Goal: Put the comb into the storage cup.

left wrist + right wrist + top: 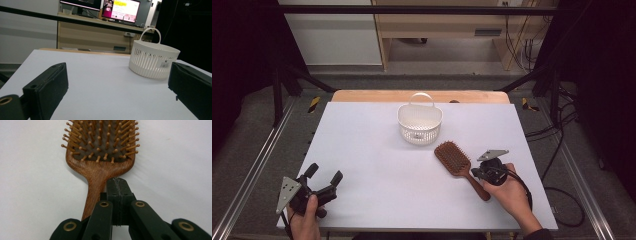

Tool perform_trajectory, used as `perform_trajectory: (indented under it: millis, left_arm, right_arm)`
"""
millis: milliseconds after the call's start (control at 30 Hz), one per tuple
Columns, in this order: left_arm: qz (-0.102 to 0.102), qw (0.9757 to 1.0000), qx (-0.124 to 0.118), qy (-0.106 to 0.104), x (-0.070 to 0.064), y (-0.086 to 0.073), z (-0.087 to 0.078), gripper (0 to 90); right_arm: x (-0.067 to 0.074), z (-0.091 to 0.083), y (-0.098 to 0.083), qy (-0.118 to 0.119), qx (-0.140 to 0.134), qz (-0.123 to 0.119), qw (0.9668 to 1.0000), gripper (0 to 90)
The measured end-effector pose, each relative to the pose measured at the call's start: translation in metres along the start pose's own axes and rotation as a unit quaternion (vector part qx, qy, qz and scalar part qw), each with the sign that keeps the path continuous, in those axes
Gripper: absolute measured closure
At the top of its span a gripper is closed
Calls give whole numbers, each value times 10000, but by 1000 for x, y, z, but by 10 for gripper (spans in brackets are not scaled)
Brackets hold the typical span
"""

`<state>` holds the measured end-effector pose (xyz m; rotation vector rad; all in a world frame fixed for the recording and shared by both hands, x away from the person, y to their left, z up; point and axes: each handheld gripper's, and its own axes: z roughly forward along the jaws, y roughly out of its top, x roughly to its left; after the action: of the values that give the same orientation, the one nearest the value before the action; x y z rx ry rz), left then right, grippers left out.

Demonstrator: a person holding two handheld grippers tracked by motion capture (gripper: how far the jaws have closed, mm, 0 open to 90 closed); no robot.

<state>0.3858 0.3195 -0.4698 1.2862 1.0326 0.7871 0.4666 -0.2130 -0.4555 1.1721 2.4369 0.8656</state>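
A wooden paddle hairbrush (453, 157) lies bristles up on the white table (367, 150), right of centre, its handle pointing to the near right. My right gripper (476, 173) hovers over that handle. In the right gripper view its jaws are pressed together just above and beside the handle of the hairbrush (100, 152); my right gripper (117, 182) is shut with nothing between its pads. A white slotted basket (420, 122) with a handle stands at the back centre. My left gripper (324, 174) rests at the near left corner, open and empty. The left gripper (117, 67) looks toward the basket (152, 60).
The table's front edge runs just below both hands. Metal rails flank the table on both sides. Cables trail on the floor at the right (562, 150). A desk with monitors (120, 10) stands beyond the far edge.
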Motion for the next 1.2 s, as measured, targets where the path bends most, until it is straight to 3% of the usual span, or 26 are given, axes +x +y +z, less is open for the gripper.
perform_trajectory:
  millis: [267, 433, 633, 900, 1000, 1033, 1067, 1200]
  left_arm:
    - [111, 9999, 41, 7, -2, 0, 1, 29]
    - [261, 9996, 84, 3, -5, 0, 2, 29]
    - [523, 9985, 144, -4, -8, 0, 4, 29]
    - [791, 9965, 269, 43, -13, -1, 6, 30]
    - [813, 9963, 291, 31, -13, -1, 7, 30]
    - [815, 9962, 306, 27, -13, -1, 7, 30]
    - [808, 9962, 331, 14, -13, -1, 8, 30]
    - [806, 9962, 333, 14, -13, -2, 8, 29]
  right_arm:
    - [2, -13, 1, 70, -121, 34, 9999, 866]
    - [8, -19, 5, 128, -176, 15, 9998, 772]
    - [17, -20, 13, 151, -166, -18, 9997, 541]
    - [23, -18, 16, 46, -117, -44, 9999, 333]
    - [24, -14, 16, -36, -13, -49, 10000, 208]
    - [24, -14, 16, -36, -13, -49, 10000, 208]
    - [24, -11, 16, -25, 112, 56, 9999, 155]
    - [23, -5, 14, 45, 276, 133, 9995, 97]
